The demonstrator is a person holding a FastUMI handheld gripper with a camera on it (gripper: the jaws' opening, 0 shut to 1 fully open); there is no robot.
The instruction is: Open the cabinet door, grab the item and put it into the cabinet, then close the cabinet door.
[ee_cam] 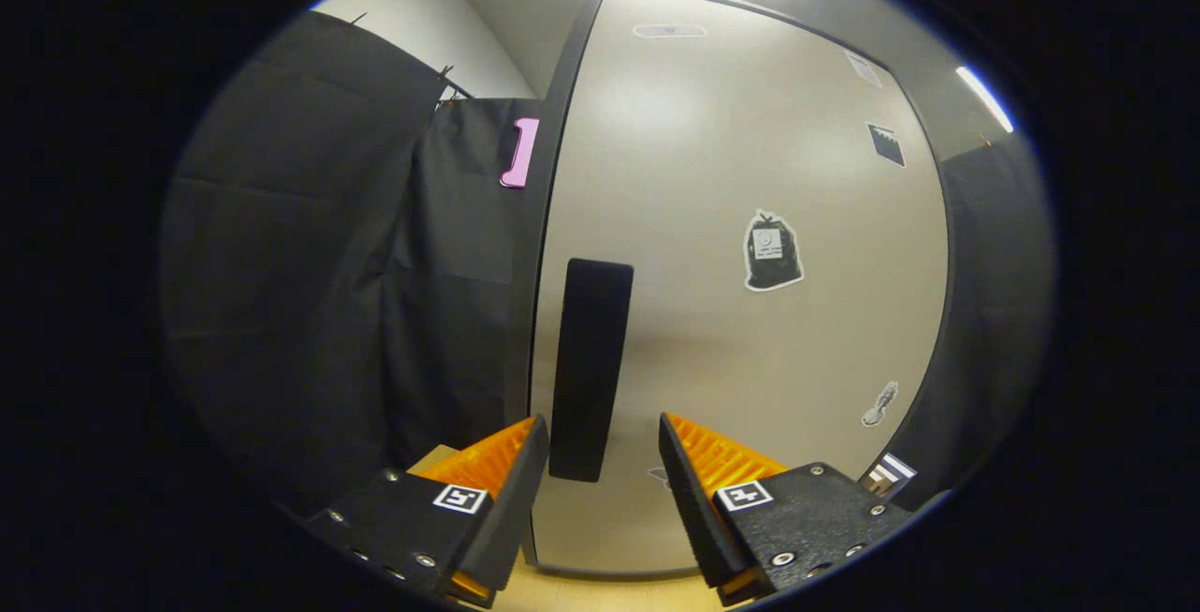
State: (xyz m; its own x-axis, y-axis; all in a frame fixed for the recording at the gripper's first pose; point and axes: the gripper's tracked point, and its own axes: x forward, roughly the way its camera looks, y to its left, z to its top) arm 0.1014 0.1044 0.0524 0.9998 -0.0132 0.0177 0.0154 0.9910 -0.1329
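A pale cabinet door [750,181] stands shut just ahead of me, framed in dark trim. A tall black handle [591,368] runs vertically near its left edge. My gripper [600,434] is open, and the lower end of the handle lies in the gap between the fingers, a little beyond their tips. Nothing is held. The left finger [497,462] and the right finger [708,462] stand on either side of the handle without touching it.
Several stickers sit on the door, among them a black bag shape [772,251]. Black cloth [309,265] hangs to the left of the cabinet and also to its right. A light wooden surface [600,593] runs under the fingers.
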